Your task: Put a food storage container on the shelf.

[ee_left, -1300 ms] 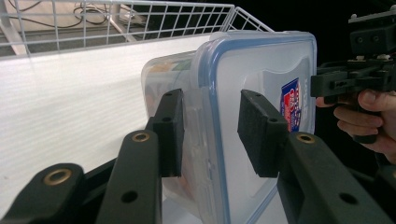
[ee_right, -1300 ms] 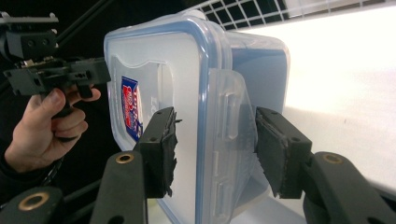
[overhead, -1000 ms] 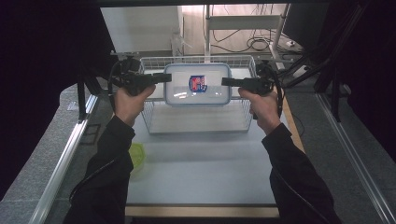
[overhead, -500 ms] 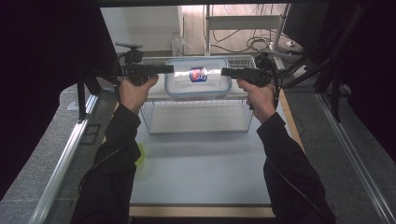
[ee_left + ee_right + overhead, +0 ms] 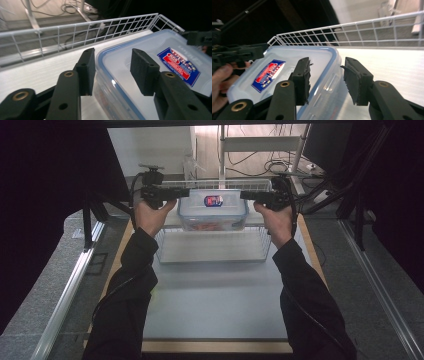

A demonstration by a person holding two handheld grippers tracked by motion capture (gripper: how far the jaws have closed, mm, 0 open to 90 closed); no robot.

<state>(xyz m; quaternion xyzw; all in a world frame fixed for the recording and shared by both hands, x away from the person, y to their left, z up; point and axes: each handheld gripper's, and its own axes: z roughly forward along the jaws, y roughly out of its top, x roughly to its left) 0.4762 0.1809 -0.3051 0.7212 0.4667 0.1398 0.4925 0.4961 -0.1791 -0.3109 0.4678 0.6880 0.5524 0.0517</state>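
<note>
In the high view, a clear plastic container [image 5: 213,210] with a blue-rimmed lid and a red and blue label [image 5: 213,200] is seen raised above the white wire basket [image 5: 214,251], which stands on the pale table [image 5: 215,305]. The left gripper [image 5: 184,193] is set at the container's left end and the right gripper [image 5: 245,195] at its right end, each carried by a hand in a dark sleeve, with the arms entering from the bottom edge. In the left gripper view, the container [image 5: 160,75] is shown with its blue-edged lid rim lying between the two black jaws; the left gripper [image 5: 113,71] is seen part-way apart, one pad outside the rim and the other over the lid, and its jaws have just been opening. Firm pressure of the pads on the rim cannot be told. The basket's wire wall [image 5: 75,32] is seen behind, and the other gripper at the far right edge. In the right gripper view, the container [image 5: 287,72] is again straddled at its rim by the right gripper [image 5: 327,80], one pad over the lid near the label [image 5: 268,72] and the other outside the wall; these jaws have just been closing, though a small gap is visible on both sides of the rim. The basket's wire wall [image 5: 362,32] is seen beyond.
</note>
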